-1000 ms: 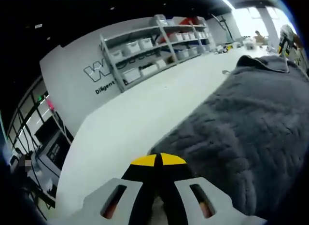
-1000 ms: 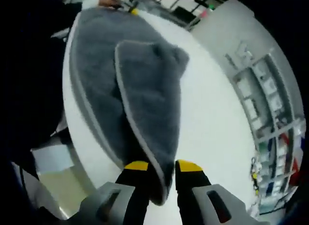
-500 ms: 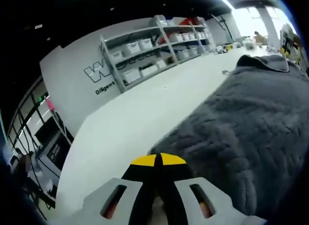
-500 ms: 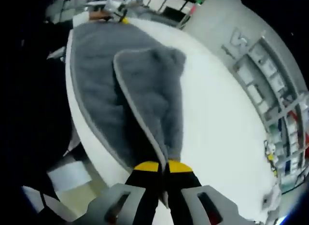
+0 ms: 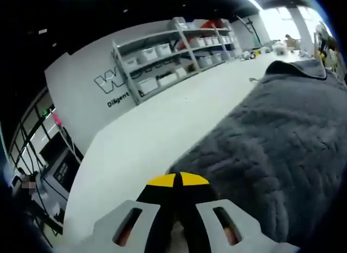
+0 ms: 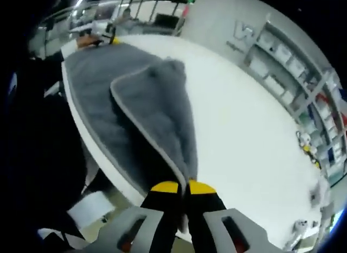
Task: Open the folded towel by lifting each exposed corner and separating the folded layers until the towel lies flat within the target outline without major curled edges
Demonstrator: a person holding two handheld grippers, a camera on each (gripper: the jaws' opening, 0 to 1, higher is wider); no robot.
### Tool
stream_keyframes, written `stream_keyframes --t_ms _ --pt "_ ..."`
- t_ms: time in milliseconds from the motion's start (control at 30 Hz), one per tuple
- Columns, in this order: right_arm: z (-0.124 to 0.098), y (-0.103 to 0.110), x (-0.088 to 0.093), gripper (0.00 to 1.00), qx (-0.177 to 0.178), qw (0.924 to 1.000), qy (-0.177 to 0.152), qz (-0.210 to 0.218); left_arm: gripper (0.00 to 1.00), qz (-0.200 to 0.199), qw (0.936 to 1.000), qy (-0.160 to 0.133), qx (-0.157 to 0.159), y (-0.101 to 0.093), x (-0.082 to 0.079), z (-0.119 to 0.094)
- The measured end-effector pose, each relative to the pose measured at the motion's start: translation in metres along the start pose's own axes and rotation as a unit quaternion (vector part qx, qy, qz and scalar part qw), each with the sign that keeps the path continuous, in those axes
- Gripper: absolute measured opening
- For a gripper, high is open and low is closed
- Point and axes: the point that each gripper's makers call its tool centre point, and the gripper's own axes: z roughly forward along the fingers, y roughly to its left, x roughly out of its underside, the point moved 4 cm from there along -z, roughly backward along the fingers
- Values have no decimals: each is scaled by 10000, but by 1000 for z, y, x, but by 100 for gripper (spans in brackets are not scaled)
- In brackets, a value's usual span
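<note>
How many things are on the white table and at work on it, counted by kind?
Grey towel: 1
Grippers: 2, the left gripper and the right gripper, each shut on the towel's edge
White table: 1
Total: 4

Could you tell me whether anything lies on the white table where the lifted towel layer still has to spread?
Nothing visible does: the right gripper holds the grey fluffy towel beside bare white tabletop.
</note>
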Motion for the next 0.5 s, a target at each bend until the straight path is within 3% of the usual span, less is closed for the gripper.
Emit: stream_keyframes --t_ms 200,500 --pt "1 -11 15 0 115 9997 101 188 1 21 10000 -2 -6 -2 -1 0" --pt "4 -23 24 0 298 9992 119 230 1 37 10000 -4 -8 -3 -2 0"
